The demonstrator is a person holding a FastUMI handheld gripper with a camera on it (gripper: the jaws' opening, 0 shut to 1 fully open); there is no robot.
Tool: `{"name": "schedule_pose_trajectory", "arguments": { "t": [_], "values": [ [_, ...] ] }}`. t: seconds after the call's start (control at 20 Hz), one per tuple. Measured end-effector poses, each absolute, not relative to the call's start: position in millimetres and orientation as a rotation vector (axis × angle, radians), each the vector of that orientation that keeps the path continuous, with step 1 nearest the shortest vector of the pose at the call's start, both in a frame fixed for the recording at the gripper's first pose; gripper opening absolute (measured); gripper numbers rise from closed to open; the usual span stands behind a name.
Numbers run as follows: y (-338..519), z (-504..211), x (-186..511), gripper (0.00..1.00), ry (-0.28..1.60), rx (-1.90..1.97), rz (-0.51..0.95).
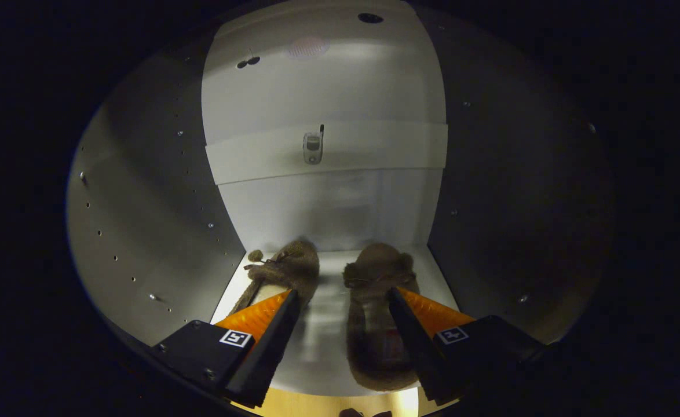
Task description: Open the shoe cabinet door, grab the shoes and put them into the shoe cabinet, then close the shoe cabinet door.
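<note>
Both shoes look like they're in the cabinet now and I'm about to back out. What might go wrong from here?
1. The hand-held gripper is open with its fingers straddling the gap between the left shoe and the right shoe; each fingertip overlaps a shoe, so pulling back could drag one along.
2. The right shoe's heel lies near the front edge of the shelf; it may stick out and block the door from closing.

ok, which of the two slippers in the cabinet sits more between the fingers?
The right slipper: its insole fills the gap of the open hand-held gripper. The left slipper lies mostly behind the left finger.
</note>
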State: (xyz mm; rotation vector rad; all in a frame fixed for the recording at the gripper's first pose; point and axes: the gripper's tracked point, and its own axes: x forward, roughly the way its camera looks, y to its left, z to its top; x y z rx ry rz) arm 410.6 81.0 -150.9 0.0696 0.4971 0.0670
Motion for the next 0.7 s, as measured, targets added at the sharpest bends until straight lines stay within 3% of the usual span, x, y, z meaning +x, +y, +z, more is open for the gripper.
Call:
{"name": "schedule_pose_trajectory", "arguments": {
  "t": [0.3, 0.7],
  "values": [
    [79.3, -102.5, 371.4, 1.0, 0.366, 0.041, 0.054],
    [91.3, -32.7, 254.6, 0.99, 0.137, 0.053, 0.063]
  ]
}}
